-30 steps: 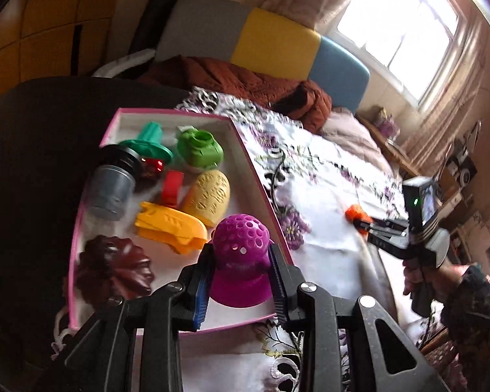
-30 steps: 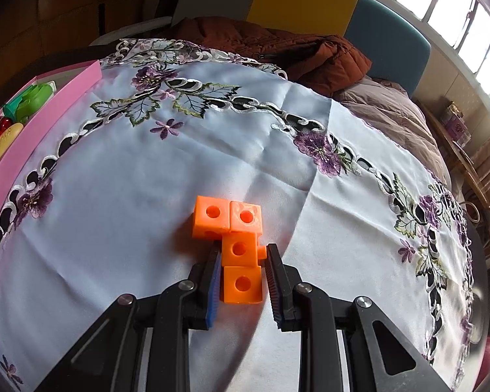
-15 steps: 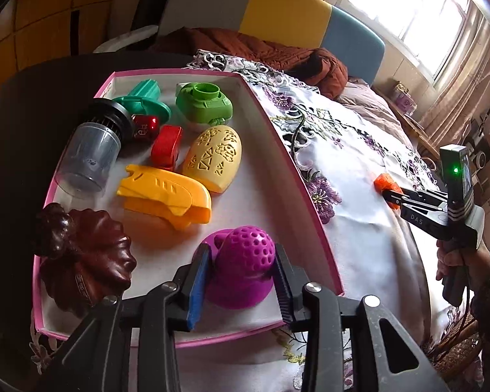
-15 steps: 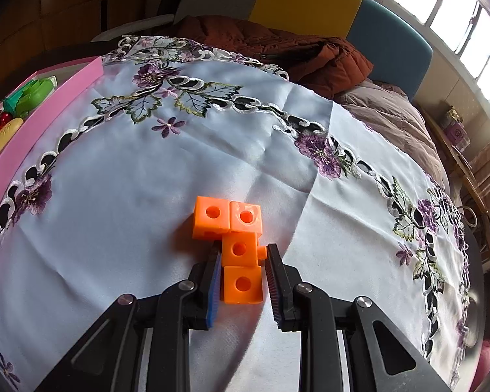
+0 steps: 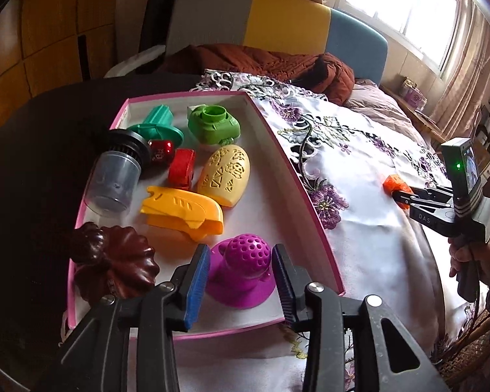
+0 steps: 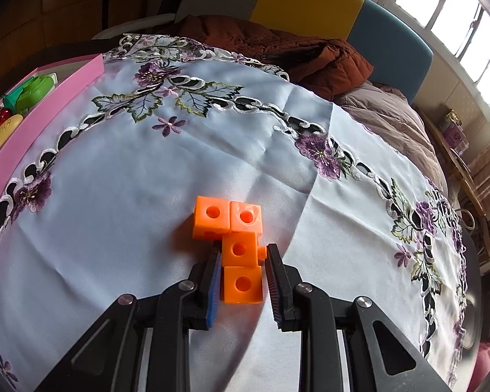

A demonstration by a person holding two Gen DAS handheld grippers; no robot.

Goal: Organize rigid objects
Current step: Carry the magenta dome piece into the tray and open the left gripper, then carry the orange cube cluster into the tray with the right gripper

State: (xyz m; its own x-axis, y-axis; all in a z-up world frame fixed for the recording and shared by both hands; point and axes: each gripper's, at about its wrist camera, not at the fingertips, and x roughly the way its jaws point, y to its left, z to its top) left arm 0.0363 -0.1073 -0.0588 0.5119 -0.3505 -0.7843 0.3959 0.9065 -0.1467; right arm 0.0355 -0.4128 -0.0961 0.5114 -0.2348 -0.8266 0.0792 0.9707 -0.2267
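The left gripper (image 5: 240,272) is held low, its fingers (image 5: 197,281) spread apart with clear gaps on both sides of the toy (image 5: 241,272) between them, so it is not gripping. The right gripper (image 6: 241,282) has its fingers (image 6: 214,281) on both sides of the block piece (image 6: 241,266), with a narrow gap visible at each side, so I cannot say that it clamps. In the left wrist view the right gripper (image 5: 400,196) reaches over the surface with its fingers level, and the person's right hand (image 5: 462,256) wraps around its handle from below.
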